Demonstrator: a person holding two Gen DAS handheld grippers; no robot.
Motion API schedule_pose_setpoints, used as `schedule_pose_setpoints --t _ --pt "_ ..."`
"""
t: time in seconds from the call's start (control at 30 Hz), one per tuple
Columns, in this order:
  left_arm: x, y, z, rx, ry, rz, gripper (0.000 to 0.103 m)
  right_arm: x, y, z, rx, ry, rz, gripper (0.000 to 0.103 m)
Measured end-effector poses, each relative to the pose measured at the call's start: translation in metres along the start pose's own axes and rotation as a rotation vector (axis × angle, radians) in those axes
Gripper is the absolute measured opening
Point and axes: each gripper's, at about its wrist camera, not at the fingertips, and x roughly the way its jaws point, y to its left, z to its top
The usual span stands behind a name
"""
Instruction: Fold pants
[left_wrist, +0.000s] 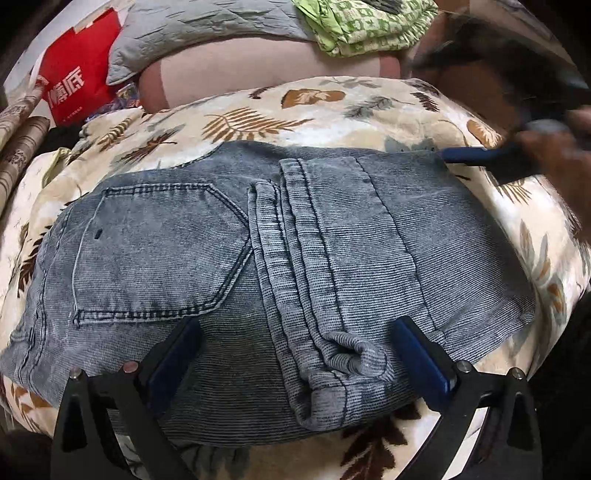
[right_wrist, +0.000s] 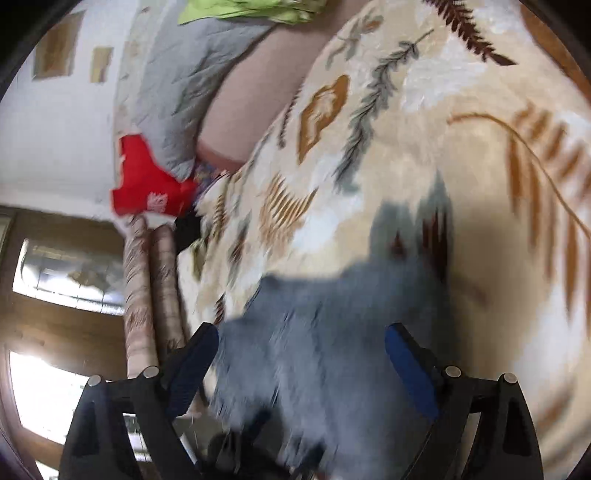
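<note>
Item: pants, blue denim, on a leaf-print blanket, centre of the left view. Condition: folded into a compact stack, hems doubled over the seat; folding appears nearly or fully done. Left gripper: fingers spread, straddling the near edge, pinching nothing. Right gripper: fingers spread above a blurred corner, lower centre.

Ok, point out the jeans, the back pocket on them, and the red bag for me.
jeans (left_wrist: 332, 258): left wrist view, on the folded leg panel right of the hem stack.
back pocket (left_wrist: 155, 251): left wrist view, on the middle of the stitched patch.
red bag (left_wrist: 77, 79): left wrist view, on its red front above the white lettering.
</note>
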Motion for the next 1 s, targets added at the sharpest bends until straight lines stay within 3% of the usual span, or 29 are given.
schedule_pose_setpoints --t 0.03,0.1,0.23,0.37,0.47,0.57,0.63,0.73,0.87,1.0 --pt "0.001 0.0 0.0 0.005 -0.003 -0.002 0.103 0.01 -0.011 0.007 0.015 -0.006 -0.029 0.093" --pt "0.002 0.001 -0.001 0.003 -0.013 -0.01 0.103 0.031 -0.035 0.021 0.087 -0.004 0.022 0.093" --pt "-0.006 0.016 0.002 -0.052 -0.023 -0.06 0.103 0.008 -0.011 0.011 0.027 0.005 0.007 0.093" --pt "-0.041 0.056 -0.007 -0.219 -0.108 -0.097 0.103 -0.033 0.017 -0.038 -0.087 0.033 0.062 0.093" --pt "-0.064 0.094 -0.021 -0.375 -0.155 -0.077 0.103 -0.04 0.014 -0.087 -0.117 0.091 0.122 0.097" --pt "-0.075 0.128 -0.039 -0.544 -0.162 -0.053 0.103 -0.008 -0.024 -0.11 -0.056 0.167 -0.013 0.095" --pt "-0.08 0.143 -0.048 -0.611 -0.154 -0.036 0.103 -0.02 -0.025 -0.108 -0.002 0.11 0.035 0.095" --pt "-0.088 0.157 -0.063 -0.684 -0.169 -0.016 0.103 -0.037 0.01 -0.108 -0.091 0.059 0.076 0.095" --pt "-0.087 0.166 -0.075 -0.754 -0.153 -0.037 0.103 -0.017 0.046 -0.127 -0.133 0.153 0.211 0.095" --pt "-0.086 0.169 -0.081 -0.762 -0.152 -0.045 0.103 0.034 0.039 -0.148 0.029 0.253 0.272 0.095"
